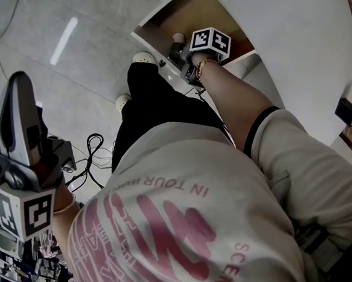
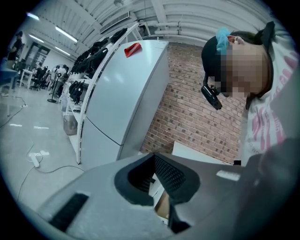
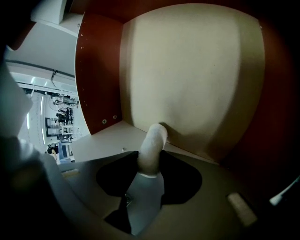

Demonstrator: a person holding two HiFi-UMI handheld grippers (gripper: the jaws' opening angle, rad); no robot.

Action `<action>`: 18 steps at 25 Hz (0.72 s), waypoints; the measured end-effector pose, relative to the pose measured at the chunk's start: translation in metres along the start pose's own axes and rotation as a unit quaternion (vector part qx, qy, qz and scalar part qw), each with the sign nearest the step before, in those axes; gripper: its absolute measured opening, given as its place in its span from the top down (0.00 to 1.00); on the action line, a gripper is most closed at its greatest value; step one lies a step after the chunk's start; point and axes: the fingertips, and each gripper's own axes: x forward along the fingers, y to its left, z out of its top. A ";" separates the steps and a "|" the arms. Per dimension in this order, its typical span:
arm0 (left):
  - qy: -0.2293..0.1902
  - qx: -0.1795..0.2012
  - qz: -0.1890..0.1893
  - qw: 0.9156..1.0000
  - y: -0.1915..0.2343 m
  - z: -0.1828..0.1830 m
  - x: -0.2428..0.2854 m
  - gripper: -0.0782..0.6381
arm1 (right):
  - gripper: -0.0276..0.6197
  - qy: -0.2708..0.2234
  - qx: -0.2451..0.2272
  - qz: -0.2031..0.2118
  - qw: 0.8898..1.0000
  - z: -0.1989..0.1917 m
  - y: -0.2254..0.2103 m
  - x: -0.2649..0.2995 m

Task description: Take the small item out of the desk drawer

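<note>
The desk drawer (image 1: pixel 197 8) stands pulled open at the top of the head view, its pale wooden floor (image 3: pixel 187 70) walled by red-brown sides. My right gripper (image 1: pixel 177 51) reaches down into it. A small white item (image 3: pixel 152 143), a stubby roll with a fuzzy end, sticks out from between the jaws, and its smooth lower part fills the gap. My right gripper (image 3: pixel 149 176) is shut on it, and its far tip rests at the drawer's corner. My left gripper (image 1: pixel 17 84) is held out at the left over the floor. Its jaws (image 2: pixel 158 183) stand together and hold nothing.
The white desk top (image 1: pixel 297 45) runs along the right, with a small black device (image 1: pixel 346 111) on it. Black cables (image 1: pixel 94 157) lie on the grey floor by the person's legs (image 1: pixel 154 102). A tall white cabinet (image 2: pixel 122 89) and a brick wall (image 2: pixel 187 108) show ahead of the left gripper.
</note>
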 end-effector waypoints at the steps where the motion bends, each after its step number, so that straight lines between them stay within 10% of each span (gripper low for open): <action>1: -0.001 0.001 -0.001 1.000 -0.001 0.001 -0.002 0.89 | 0.72 0.000 -0.007 -0.005 1.000 -0.001 0.000 -0.001; 18: -0.027 0.016 0.009 0.999 -0.004 0.022 -0.029 0.89 | 0.72 -0.031 -0.085 -0.038 0.995 0.011 0.017 -0.027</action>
